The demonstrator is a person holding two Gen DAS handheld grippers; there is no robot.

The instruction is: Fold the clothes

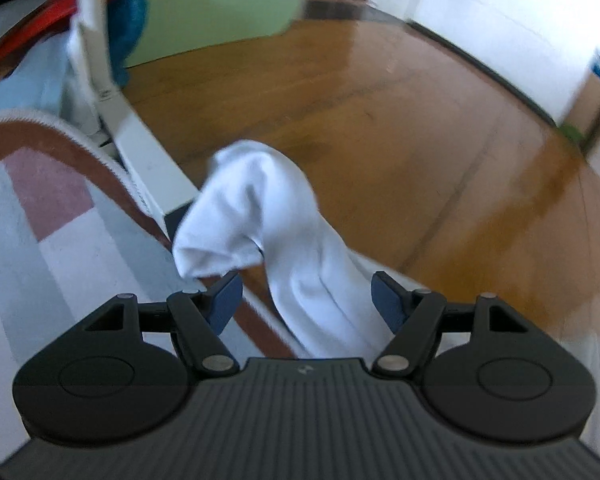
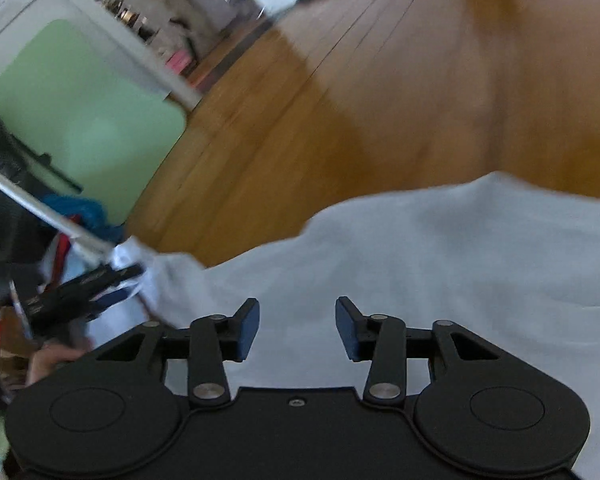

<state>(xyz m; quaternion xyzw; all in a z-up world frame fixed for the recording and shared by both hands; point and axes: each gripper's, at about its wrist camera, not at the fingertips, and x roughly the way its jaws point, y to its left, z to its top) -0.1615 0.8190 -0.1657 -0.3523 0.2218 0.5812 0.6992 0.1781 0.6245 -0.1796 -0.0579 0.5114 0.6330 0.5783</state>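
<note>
In the left wrist view a white garment part (image 1: 260, 208), like a sleeve, runs up between the fingers of my left gripper (image 1: 306, 300) and flops over to the left. The jaws stand wide; the cloth lies against the right pad (image 1: 386, 300), and a gap shows at the left pad. In the right wrist view my right gripper (image 2: 296, 328) stands open just above the spread white garment (image 2: 420, 260), with nothing between its pads. At that view's left edge the left gripper (image 2: 84, 292) and a hand (image 2: 48, 360) show, blurred, beside the garment's corner.
A patterned mat (image 1: 40, 220) with a brown border lies at the left. A white frame rail (image 1: 140, 152) stands beside it. A green panel (image 1: 220, 0), blue cloth (image 1: 128, 20) and a heap of dark clothes (image 2: 4, 240) lie beyond. Wooden floor (image 1: 420, 140) fills the right.
</note>
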